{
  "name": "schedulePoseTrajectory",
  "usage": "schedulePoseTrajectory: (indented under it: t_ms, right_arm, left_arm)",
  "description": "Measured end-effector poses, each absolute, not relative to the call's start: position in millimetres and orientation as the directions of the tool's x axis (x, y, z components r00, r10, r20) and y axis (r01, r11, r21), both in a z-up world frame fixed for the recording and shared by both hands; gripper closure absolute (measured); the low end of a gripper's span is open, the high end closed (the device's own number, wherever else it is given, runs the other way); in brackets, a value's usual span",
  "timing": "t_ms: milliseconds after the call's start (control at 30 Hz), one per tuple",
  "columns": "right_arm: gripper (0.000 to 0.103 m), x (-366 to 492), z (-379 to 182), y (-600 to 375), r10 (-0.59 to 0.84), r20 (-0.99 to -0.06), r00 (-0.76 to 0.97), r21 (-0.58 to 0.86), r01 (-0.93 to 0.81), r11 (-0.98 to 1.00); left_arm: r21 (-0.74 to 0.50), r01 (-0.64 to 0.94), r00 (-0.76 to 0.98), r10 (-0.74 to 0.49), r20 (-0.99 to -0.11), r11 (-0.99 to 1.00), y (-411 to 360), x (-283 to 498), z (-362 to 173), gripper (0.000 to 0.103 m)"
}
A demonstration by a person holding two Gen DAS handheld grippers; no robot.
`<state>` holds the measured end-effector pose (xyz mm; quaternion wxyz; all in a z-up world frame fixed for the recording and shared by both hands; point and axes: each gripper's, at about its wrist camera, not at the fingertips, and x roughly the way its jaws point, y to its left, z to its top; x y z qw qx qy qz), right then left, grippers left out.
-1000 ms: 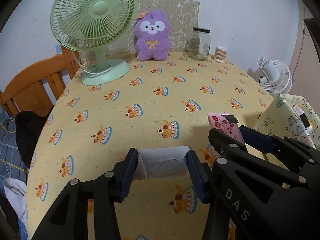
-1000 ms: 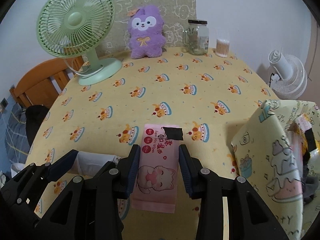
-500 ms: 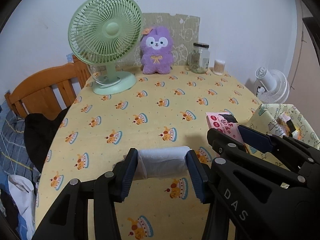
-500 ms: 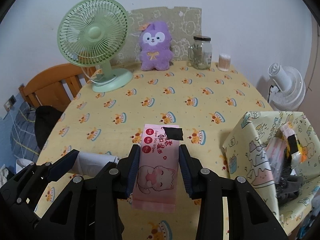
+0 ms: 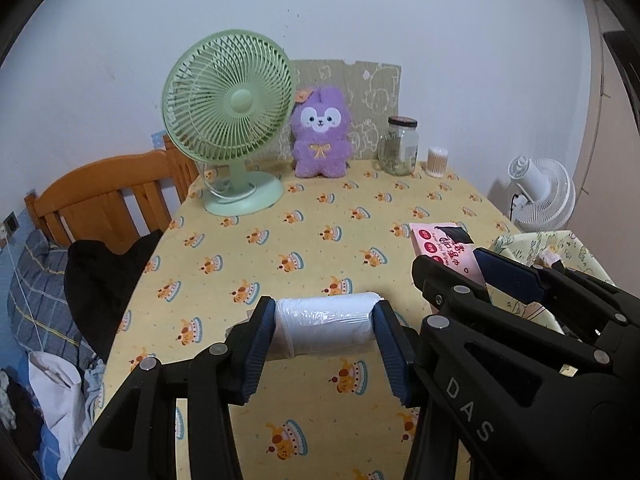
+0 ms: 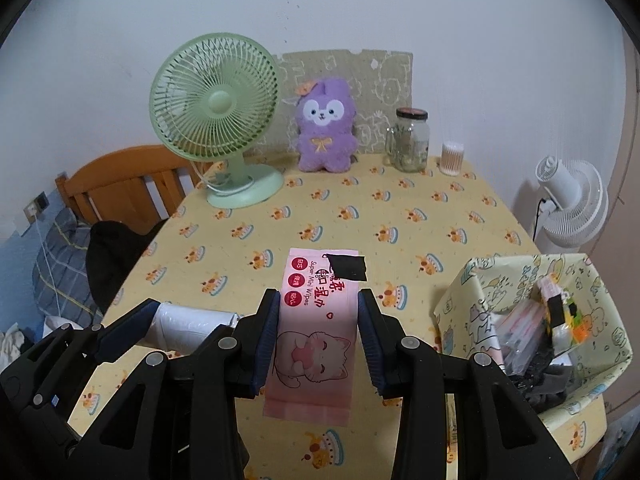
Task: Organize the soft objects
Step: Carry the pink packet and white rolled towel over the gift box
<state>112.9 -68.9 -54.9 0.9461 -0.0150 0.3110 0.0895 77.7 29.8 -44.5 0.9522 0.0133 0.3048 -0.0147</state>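
Both grippers risen: left gripper point(image 5: 326, 330) clamps crinkly white roll point(image 5: 326, 326); right gripper point(image 6: 318, 330) clamps flat pink wipes pack point(image 6: 316, 332).

The tabletop point(image 6: 400, 208) is covered in yellow cloth printed with small cakes. A pale green fan point(image 6: 214, 120) and a purple plush rabbit point(image 6: 326, 136) with an orange bow are seen at the far side. The wipes pack point(image 6: 316, 332) is pink with red characters and a cartoon cat. The roll point(image 5: 326, 326) is white. The box point(image 6: 532, 320) on the right is patterned in cream with cartoon animals.
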Motion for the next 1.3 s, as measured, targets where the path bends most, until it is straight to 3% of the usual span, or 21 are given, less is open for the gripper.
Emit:
schedulePoseTrajectory:
  t_ms: [1300]
  right_arm:
    - [0.061, 95.2, -14.4, -156.6, 0.122, -0.497, 0.859, 0.004, -0.139, 0.990]
  left_arm:
    - [0.045, 0.125, 0.863, -0.087, -0.497, 0.991, -61.4, 68.0, -9.2, 0.051]
